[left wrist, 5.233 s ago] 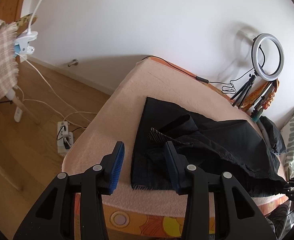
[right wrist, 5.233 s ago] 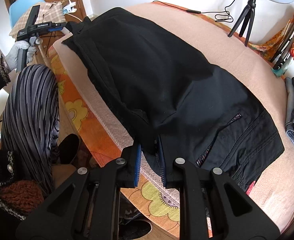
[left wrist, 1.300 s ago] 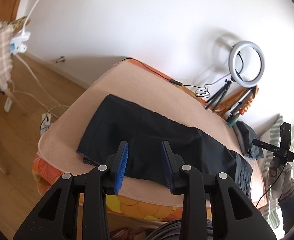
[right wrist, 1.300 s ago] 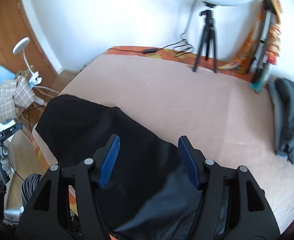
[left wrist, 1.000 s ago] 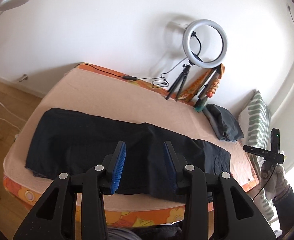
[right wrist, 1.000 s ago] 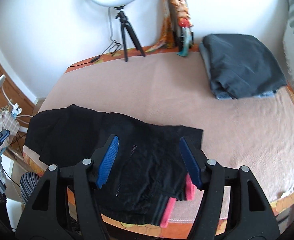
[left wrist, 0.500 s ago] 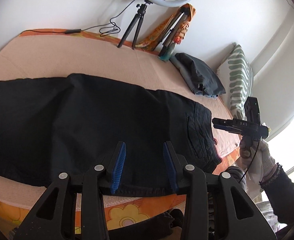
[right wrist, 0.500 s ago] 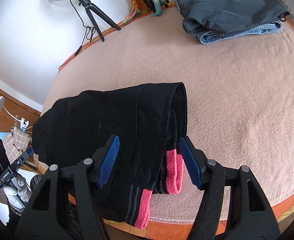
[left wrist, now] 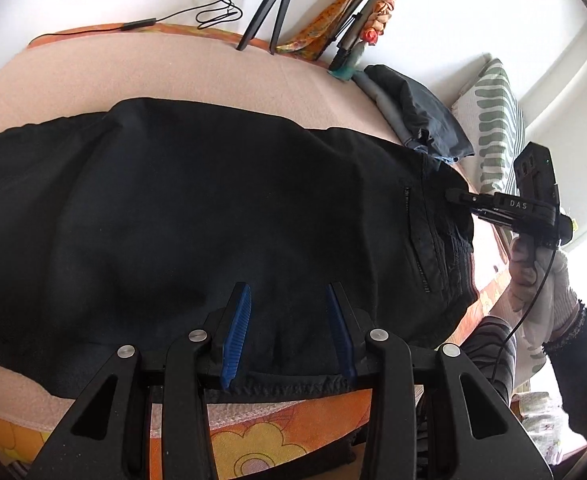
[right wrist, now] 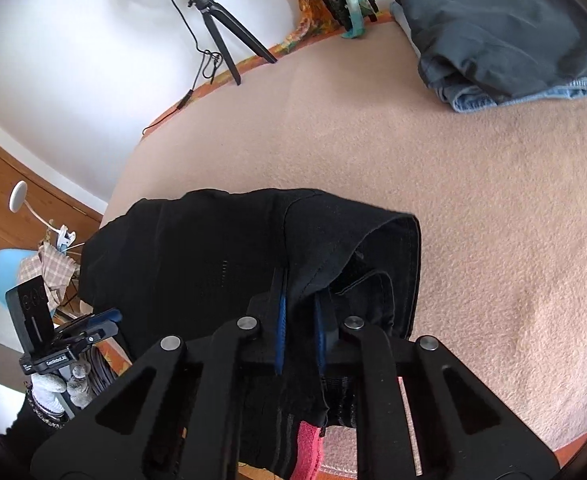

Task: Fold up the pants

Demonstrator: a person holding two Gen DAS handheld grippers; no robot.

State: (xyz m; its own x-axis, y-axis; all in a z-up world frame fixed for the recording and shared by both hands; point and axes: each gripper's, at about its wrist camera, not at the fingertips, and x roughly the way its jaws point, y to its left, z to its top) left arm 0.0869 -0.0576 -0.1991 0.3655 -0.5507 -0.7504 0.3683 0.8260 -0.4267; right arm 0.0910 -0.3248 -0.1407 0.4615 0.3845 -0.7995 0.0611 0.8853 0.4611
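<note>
The black pants (left wrist: 213, 208) lie lengthwise across the peach blanket, folded leg on leg, waistband at the right end. My left gripper (left wrist: 289, 304) is open, its blue pads low over the near edge of the pants at mid-length. In the right wrist view my right gripper (right wrist: 299, 300) is shut on the waistband of the pants (right wrist: 213, 256), with fabric pinched between the pads; a pink inner band (right wrist: 307, 452) shows below. The right gripper also shows in the left wrist view (left wrist: 453, 196), at the waistband end.
A stack of folded dark clothes and jeans (right wrist: 501, 28) lies at the far right of the bed. A ring light tripod (right wrist: 217, 36) and a leaning bundle (left wrist: 357, 28) stand by the wall. A striped pillow (left wrist: 497, 120) lies further right. The blanket (right wrist: 473, 200) stretches beyond the pants.
My right gripper has gone from open above the waistband to shut on it. My left gripper has moved lower and closer over the near edge of the pants, still open.
</note>
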